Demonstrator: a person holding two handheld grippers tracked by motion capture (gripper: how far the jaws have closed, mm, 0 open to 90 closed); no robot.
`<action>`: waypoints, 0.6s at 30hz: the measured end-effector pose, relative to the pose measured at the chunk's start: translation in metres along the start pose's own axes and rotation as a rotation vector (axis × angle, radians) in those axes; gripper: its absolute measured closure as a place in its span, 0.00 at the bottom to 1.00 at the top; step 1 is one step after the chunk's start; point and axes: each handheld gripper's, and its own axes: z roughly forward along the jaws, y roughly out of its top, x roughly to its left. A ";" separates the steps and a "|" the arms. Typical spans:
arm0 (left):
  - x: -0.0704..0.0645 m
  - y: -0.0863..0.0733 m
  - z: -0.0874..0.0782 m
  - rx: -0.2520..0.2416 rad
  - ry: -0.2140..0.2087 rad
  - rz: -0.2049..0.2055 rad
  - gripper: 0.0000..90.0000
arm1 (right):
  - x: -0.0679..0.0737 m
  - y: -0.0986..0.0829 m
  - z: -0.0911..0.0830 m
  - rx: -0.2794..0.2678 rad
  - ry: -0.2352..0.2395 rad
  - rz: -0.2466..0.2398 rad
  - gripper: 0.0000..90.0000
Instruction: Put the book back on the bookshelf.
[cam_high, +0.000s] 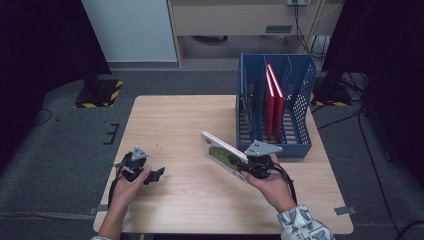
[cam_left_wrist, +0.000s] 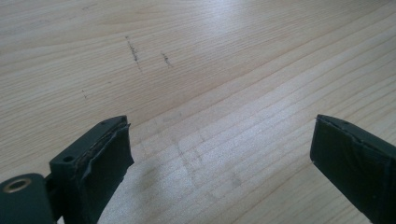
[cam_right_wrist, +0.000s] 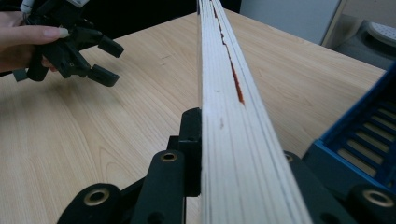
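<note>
Item: thin white picture book with green cover art (cam_high: 223, 152), centre-right of frame, pinched by my right gripper (cam_high: 248, 165), long axis running up-left. Blue plastic file rack (cam_high: 300, 131) just right. My left gripper (cam_high: 155, 175), lower left, jaws spread over bare light wooden counter (cam_high: 170, 120).

landmark: blue file rack (cam_high: 300, 100) at counter (cam_high: 175, 120) far right | left of rack: bare wood, free passage | rack slots: two red books (cam_high: 274, 100) fill the middle slot; left and right slots open | before rack: book (cam_high: 222, 152) in right gripper (cam_high: 248, 165) partly blocks approach | far left of rack: left gripper (cam_high: 157, 175), jaws apart over bare counter
</note>
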 end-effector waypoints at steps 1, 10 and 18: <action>0.000 0.000 0.000 0.001 0.001 0.002 0.06 | -0.001 -0.001 -0.003 0.000 -0.004 -0.001 0.84; -0.001 -0.002 0.003 0.011 -0.002 0.014 0.05 | -0.012 -0.004 -0.029 -0.017 -0.035 0.041 0.84; -0.002 -0.003 0.005 0.030 -0.004 0.018 0.05 | -0.018 0.006 -0.046 -0.036 -0.074 0.048 0.84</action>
